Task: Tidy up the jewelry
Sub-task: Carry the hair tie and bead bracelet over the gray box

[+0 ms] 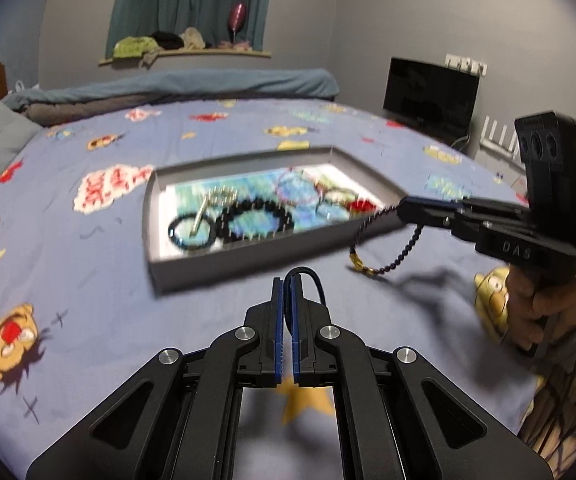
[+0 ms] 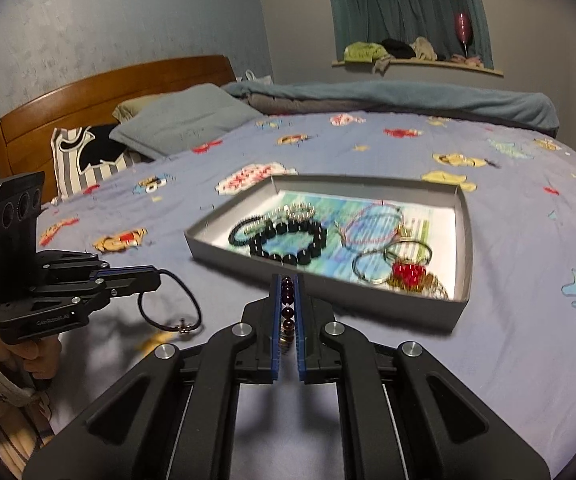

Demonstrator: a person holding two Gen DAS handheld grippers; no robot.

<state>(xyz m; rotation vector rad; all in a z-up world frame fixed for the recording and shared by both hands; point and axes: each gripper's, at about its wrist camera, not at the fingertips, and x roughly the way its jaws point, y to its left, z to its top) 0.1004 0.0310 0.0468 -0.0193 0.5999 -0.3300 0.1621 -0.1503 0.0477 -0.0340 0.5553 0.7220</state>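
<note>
My left gripper (image 1: 288, 280) is shut on a thin black cord bracelet (image 1: 317, 280), whose loop sticks out to the right of the pads. In the right wrist view the same left gripper (image 2: 156, 276) holds the cord bracelet (image 2: 183, 326) hanging clear of the bedspread. My right gripper (image 2: 288, 280) is shut on a dark red beaded bracelet (image 2: 287, 300), with its beads lined up between the pads. From the left wrist view, the right gripper (image 1: 402, 204) dangles that beaded bracelet (image 1: 411, 246), gold clasp lowest. Both grippers hover just in front of the grey jewelry tray (image 1: 152, 264) (image 2: 464, 240).
The tray lies on a blue cartoon-print bedspread (image 1: 88, 312) and holds a chunky black bead bracelet (image 2: 288, 258), thin bangles and a red bead piece (image 2: 408, 272). Pillows (image 2: 184, 120) and a wooden headboard (image 2: 88, 92) are at the far left. A dark screen (image 1: 428, 96) stands beyond the bed.
</note>
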